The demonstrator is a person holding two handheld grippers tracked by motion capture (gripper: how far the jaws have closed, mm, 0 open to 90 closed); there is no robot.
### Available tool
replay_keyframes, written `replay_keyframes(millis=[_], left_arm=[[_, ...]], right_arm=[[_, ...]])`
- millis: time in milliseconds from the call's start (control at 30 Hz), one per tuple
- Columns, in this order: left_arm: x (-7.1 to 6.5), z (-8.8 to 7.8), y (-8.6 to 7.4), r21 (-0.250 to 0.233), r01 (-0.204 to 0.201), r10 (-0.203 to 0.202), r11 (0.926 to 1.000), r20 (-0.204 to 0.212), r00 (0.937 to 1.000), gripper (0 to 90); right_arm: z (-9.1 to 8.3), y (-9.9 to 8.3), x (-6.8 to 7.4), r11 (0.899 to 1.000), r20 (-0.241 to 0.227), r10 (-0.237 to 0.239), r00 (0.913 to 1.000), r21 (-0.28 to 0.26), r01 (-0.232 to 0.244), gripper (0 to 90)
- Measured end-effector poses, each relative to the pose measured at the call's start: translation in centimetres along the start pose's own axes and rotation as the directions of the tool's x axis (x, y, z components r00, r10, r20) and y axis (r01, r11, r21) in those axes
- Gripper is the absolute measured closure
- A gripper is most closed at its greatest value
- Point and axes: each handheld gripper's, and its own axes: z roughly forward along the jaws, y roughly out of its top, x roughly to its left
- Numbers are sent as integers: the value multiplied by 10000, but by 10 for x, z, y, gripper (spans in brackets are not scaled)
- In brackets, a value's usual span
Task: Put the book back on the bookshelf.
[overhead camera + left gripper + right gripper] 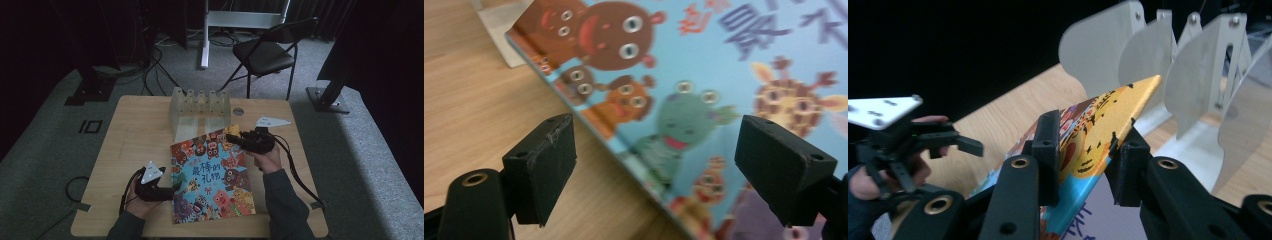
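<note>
A colourful picture book (212, 175) with cartoon animals on its cover lies on the wooden table (135, 130). My right gripper (231, 137) is shut on the book's far right corner (1098, 135), which is raised off the table close to the rack. My left gripper (175, 186) stands open at the book's left edge (639, 150), one jaw over the wood and one over the cover. In the right gripper view the left gripper (960, 140) appears farther off at the left. A pale rack (200, 107) with several upright dividers (1158, 65) stands just behind the book.
The rack's base plate (499, 20) lies close to the book's far corner. A small round disc (238, 111) sits on the table right of the rack. A black folding chair (265, 52) and a white stand post (204, 35) are beyond the table.
</note>
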Motion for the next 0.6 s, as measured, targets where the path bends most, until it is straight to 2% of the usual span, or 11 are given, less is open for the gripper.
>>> replay_keyframes(millis=[167,267,467,533,600], left_arm=[[7,2,6,-75,163,-163,9998,35,9999,169],[9,3,9,-80,50,-51,10000,-74,10000,169],[18,3,17,-282,226,-217,9993,323,9992,168],[19,5,20,-272,138,-131,9995,262,9996,154],[23,7,22,-324,210,-195,9993,452,9988,152]], right_arm=[[-11,9,10,9988,-105,-279,9996,-395,275,739],[-17,13,16,9970,-153,-338,9993,-702,327,757],[-28,20,24,9922,-159,-597,9981,-1108,576,767],[-31,22,24,9912,-382,-529,9979,-1234,478,770],[-33,23,25,9897,-607,-440,9972,-1388,352,772]])
